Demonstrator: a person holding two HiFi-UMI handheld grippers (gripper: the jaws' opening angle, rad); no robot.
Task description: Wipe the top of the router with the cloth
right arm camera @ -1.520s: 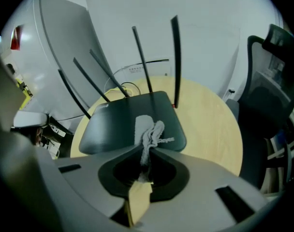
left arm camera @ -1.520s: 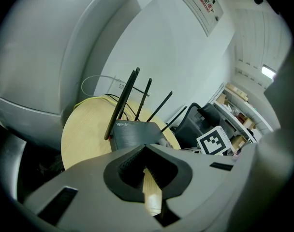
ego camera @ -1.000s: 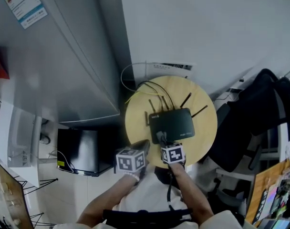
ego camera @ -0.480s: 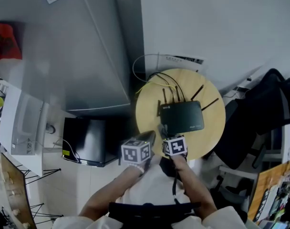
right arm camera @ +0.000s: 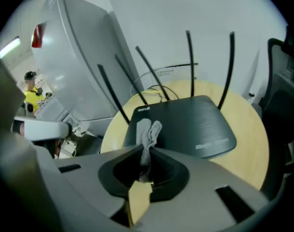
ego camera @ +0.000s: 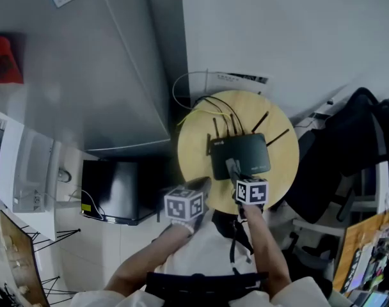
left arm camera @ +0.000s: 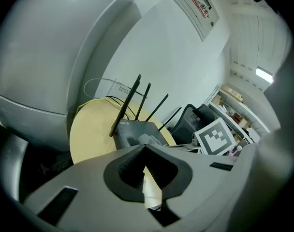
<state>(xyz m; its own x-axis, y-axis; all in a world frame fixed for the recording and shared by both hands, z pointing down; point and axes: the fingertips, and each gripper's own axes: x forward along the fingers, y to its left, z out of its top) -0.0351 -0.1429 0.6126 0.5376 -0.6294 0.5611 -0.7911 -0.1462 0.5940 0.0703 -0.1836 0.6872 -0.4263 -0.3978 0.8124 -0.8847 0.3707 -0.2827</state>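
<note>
Looking down in the head view, the black router (ego camera: 246, 153) sits near the middle of a round wooden worktop (ego camera: 191, 171), antennas fanned toward the wall. My right tongs (ego camera: 233, 171) reach over the router's near-left edge, with a small grey cloth (ego camera: 231, 165) at their tips lying on the casing. My left tongs (ego camera: 203, 183) hover at the worktop's near-left rim, apart from the router.

Left gripper view: my left tongs (left arm camera: 144, 148) are pressed together with nothing between them. The router (left arm camera: 133, 131) lies just beyond their tips, the cloth (left arm camera: 148, 139) a pale lump on its lid, and the right tongs' marker cube (left arm camera: 215, 137) shows to the right.

Right gripper view: my right tongs (right arm camera: 148, 151) are pinching the cloth (right arm camera: 148, 132), whose free end spreads in two folds onto the router's top (right arm camera: 195, 124) at its near-left corner. The rest of the lid stretches away to the right of the tips, with the antennas (right arm camera: 188, 62) rising behind.
</note>
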